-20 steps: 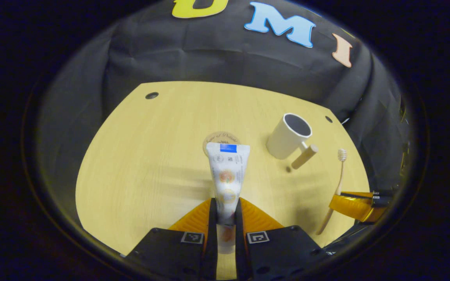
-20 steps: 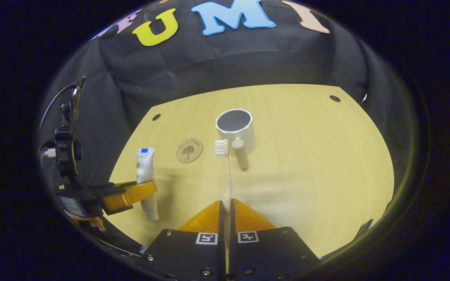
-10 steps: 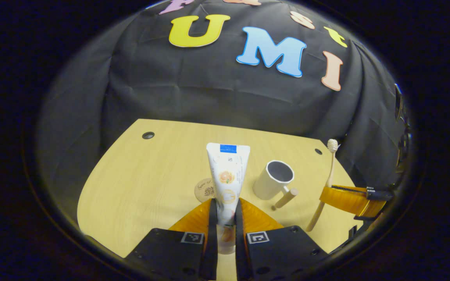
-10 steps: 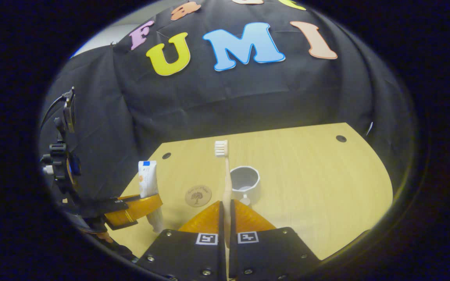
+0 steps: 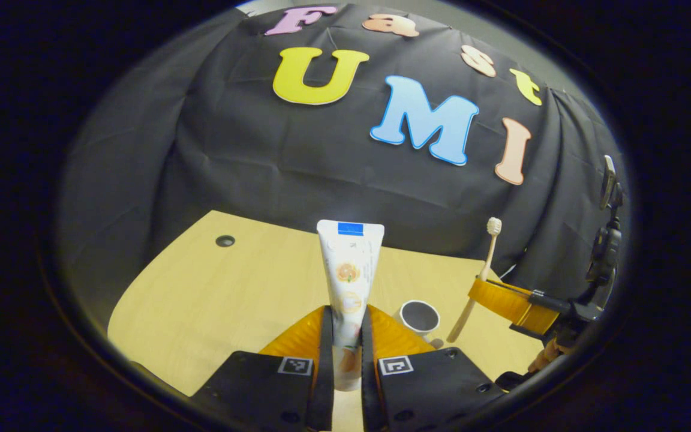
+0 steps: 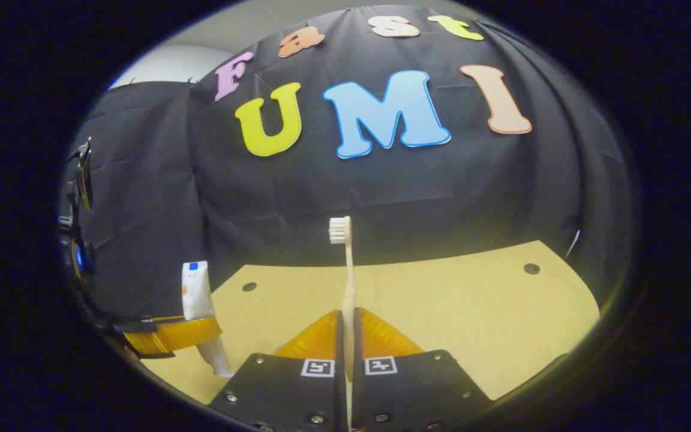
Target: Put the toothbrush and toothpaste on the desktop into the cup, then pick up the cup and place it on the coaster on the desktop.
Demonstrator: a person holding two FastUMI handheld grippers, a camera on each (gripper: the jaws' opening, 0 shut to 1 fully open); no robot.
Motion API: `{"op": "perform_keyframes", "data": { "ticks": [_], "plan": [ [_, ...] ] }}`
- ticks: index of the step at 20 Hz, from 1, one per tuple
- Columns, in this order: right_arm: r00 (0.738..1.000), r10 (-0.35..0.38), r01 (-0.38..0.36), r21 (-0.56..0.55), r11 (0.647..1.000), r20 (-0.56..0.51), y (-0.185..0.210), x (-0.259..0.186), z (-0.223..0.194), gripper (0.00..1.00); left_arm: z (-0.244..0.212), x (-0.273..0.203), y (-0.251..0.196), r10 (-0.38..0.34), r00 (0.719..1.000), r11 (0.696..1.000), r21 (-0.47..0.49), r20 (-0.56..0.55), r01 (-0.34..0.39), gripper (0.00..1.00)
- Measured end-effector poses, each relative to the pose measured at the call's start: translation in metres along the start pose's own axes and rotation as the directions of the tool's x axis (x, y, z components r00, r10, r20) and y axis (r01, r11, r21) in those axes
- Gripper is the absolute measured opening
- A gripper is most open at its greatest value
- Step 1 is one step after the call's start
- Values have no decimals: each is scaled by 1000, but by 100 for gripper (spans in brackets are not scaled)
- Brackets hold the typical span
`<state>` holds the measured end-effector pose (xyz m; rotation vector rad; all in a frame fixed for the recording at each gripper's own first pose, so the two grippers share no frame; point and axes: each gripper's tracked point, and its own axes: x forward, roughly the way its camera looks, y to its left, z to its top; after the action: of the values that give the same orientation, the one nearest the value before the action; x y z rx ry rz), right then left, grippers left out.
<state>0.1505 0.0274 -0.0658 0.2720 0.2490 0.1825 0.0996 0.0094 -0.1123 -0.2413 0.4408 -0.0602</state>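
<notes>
In the left gripper view, the left gripper (image 5: 345, 321) has its jaws drawn in narrow, both fingers pressing the flanks of the toothpaste (image 5: 348, 270). The tube stands upright between them, its long axis running straight up from the jaws, the flat crimped end with a blue patch at the top and the lower end sunk down between the fingers. It is lifted clear of the desktop (image 5: 213, 294).

In the right gripper view, the right gripper (image 6: 346, 324) has its jaws almost fully together, clamped on the handle of the toothbrush (image 6: 347, 270). The brush is upright as well, long axis vertical, its white bristle head at the top and the handle running down between the fingers.

Taking the cup (image 5: 418, 316) as the landmark in the left gripper view: it stands on the desktop with its open mouth up, just to the right of the held tube's lower part. The right gripper (image 5: 504, 300) hangs to the right of the cup and above it, with the toothbrush (image 5: 482, 264) tilted so its head leans away from the cup's far side, the handle's lower end close above the desktop near the cup.

In the right gripper view the left gripper (image 6: 171, 333) sits at the lower left, the toothpaste (image 6: 198, 306) slanting up through its fingers.
</notes>
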Motion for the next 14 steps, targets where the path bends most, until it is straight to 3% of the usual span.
{"op": "perform_keyframes", "data": {
  "ticks": [7, 14],
  "plan": [
    [999, -4, 6, -62, 998, 38, -4, 43, -1, 3, 14, 5, -1, 0, 999, 1000, 18, 33, -1, 25],
    [995, -62, 57, -74, 996, -74, -22, 78, -44, 4, 8, 11, -2, 0, 1000, 1000, -8, 16, 0, 25]
  ]
}}
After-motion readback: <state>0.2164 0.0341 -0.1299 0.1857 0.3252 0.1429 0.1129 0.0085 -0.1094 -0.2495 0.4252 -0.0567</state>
